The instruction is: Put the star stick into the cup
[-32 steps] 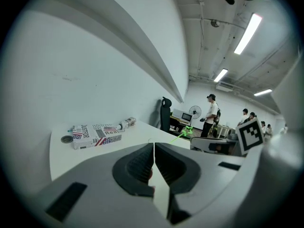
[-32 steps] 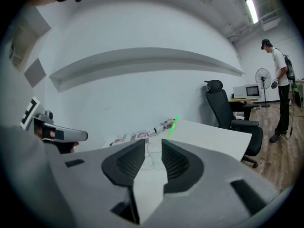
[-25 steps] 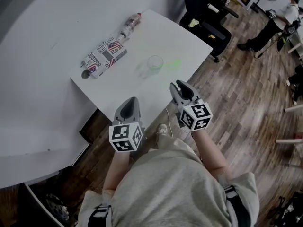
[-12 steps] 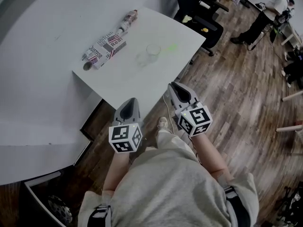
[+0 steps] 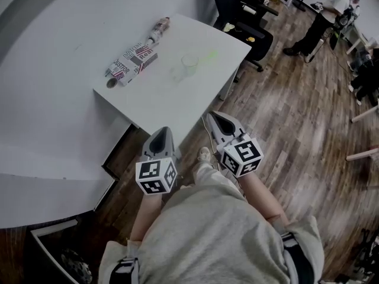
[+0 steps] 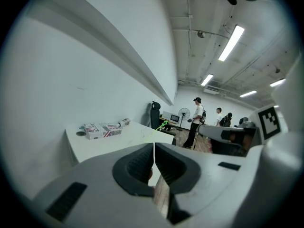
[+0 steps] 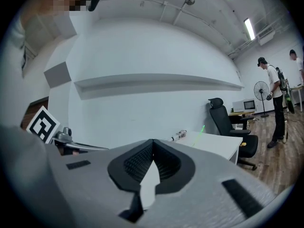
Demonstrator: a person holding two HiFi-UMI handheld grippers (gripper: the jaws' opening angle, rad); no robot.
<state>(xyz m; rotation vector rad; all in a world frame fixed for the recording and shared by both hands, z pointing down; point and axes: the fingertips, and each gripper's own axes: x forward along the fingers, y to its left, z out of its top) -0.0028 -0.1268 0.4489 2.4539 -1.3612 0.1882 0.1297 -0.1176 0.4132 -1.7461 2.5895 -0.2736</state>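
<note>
In the head view we hold both grippers low over our lap, well short of the white table (image 5: 177, 99), which stands against a pale wall on a dark wood-plank floor (image 5: 296, 117). The left gripper (image 5: 160, 132) and the right gripper (image 5: 212, 117) each point toward the table with nothing in them. The green star stick (image 5: 208, 55) lies flat on the tabletop just beside the clear cup (image 5: 189, 63), outside it; whether the two touch we cannot tell. Farther left lie a newspaper-print box (image 5: 133, 63) and a bottle (image 5: 159, 28) near the far edge. A black office chair (image 5: 240, 19) sits past the table's far corner, and a person (image 5: 323, 19) stands deeper in the room. In the left gripper view the two jaws are pressed together, tip to tip, empty; beyond them we see the table from its near corner, the printed box on it, the stick as a thin green streak, and long ceiling lights (image 6: 232, 42) above. In the right gripper view the jaws are likewise clenched on nothing, with a long wall ledge (image 7: 156, 82), a standing fan (image 7: 261, 91) and a microwave (image 7: 244, 106) behind the table.
</note>
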